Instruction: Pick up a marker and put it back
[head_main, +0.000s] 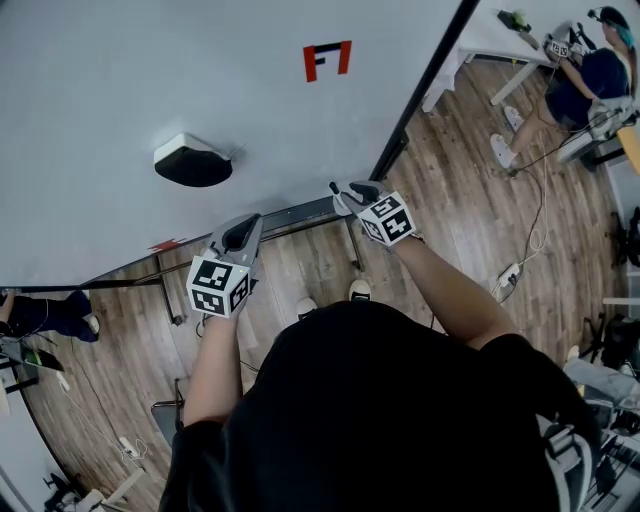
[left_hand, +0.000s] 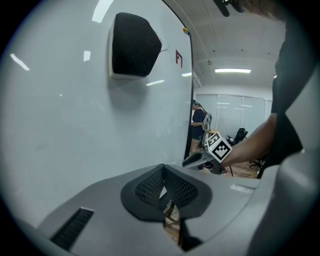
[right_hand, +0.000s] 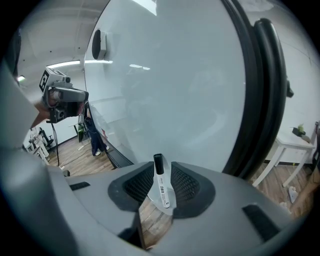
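A slim marker (right_hand: 162, 186) with a white barrel, printed with small dark lettering, and a black cap is seen between the jaws of the right tool (right_hand: 162, 169). It is laid along the jaws, its capped end projecting just past their tips, and a narrow gap is left at its right side.

One whiteboard (head_main: 120, 70) carries one eraser (head_main: 192, 161) at 10 o'clock and one red mark (head_main: 327, 60) at 12. There are two grippers: the left gripper (head_main: 238, 235) at 8 o'clock and the right gripper (head_main: 350, 192) near centre. One marker (right_hand: 161, 182) is in view. Two others are present: a bystander in blue (head_main: 585, 75) at 1 o'clock and a bystander in dark trousers (head_main: 45, 312) at 9. One white table (head_main: 490, 40) stands at 1.
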